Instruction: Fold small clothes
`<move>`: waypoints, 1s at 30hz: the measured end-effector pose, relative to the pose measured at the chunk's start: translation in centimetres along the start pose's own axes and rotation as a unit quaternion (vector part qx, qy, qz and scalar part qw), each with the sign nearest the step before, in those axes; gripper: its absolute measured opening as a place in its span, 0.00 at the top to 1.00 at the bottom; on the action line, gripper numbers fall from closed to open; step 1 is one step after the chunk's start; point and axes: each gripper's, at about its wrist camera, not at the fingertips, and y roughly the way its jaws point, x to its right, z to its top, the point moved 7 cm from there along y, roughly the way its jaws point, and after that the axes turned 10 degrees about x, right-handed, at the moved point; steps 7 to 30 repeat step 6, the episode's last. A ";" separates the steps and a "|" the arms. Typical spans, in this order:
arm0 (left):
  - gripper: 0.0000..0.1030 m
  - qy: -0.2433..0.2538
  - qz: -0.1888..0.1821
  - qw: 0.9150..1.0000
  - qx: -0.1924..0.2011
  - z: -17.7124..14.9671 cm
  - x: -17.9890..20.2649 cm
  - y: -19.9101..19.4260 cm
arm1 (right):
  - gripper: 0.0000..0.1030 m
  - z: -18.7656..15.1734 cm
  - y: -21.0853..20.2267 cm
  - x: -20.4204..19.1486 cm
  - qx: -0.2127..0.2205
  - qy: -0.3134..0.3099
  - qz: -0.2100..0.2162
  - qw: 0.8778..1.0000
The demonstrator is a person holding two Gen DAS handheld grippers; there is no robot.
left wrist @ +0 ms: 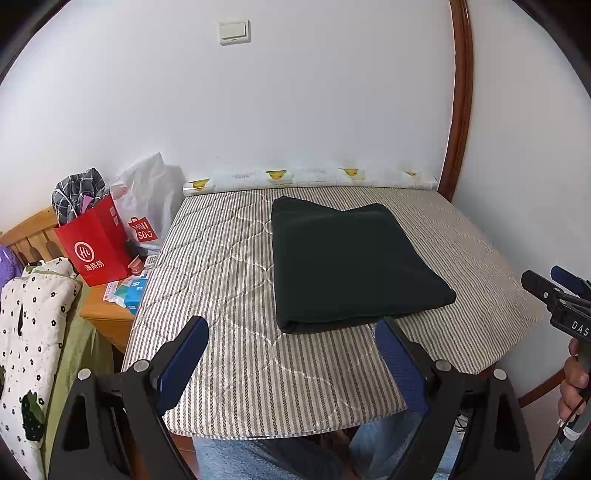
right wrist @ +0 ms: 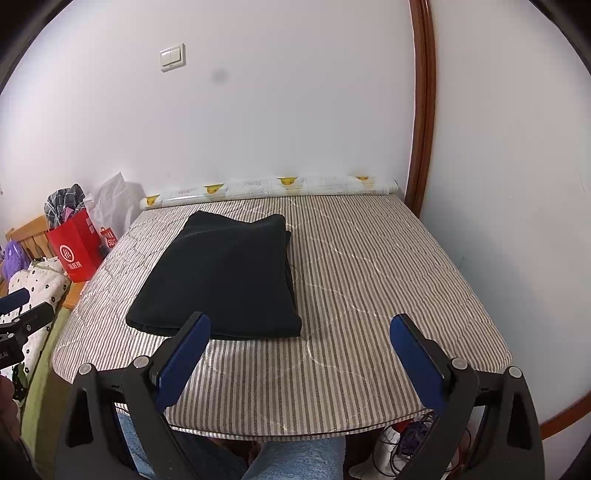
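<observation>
Clutter at far left: spotted quilt [left wrist: 33,332] hanging low, wooden nightstand [left wrist: 107,319] beside it carrying a red bag [left wrist: 94,247] stuffed with checked cloth [left wrist: 79,192], a white plastic bag [left wrist: 147,199] behind, small boxes [left wrist: 129,290] at the stand's edge. All of it sits off the counter [left wrist: 229,288], just beside its left edge.

Counter covered in striped quilted fabric. Paper roll [left wrist: 306,179] with yellow print lies along the back edge against the wall. Light switch [left wrist: 234,32] on the wall above.

Dark cloth [left wrist: 351,262], folded into a thick rectangle, lies flat at mid-counter, somewhat toward the back; in the right wrist view it sits left of centre. Nothing rests on it.

Left tongs [left wrist: 291,354] spread wide, empty, held over the near part of the counter; the right pad overlaps the cloth's near edge in view, contact not evident. Right tongs [right wrist: 301,349] likewise wide apart and empty, hovering over bare striped fabric; the left pad crosses the cloth's near right corner in view. Each pair shows at the rim of the other's view, well apart.

Wooden trim [left wrist: 460,103] runs up the wall at right. Below the counter's near edge: a person's blue-clad knees [right wrist: 295,459], cables [right wrist: 410,443] on the floor to the right.
</observation>
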 end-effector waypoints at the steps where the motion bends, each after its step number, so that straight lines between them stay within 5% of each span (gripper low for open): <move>1: 0.11 -0.001 0.000 1.000 0.000 0.0 0.1 0.0 | 0.06 0.0 0.0 0.0 0.000 0.000 0.000 1.000; 30: 0.11 -0.003 0.002 1.000 0.002 0.2 0.1 0.0 | 0.06 -0.1 0.0 0.1 -0.001 0.000 0.000 1.000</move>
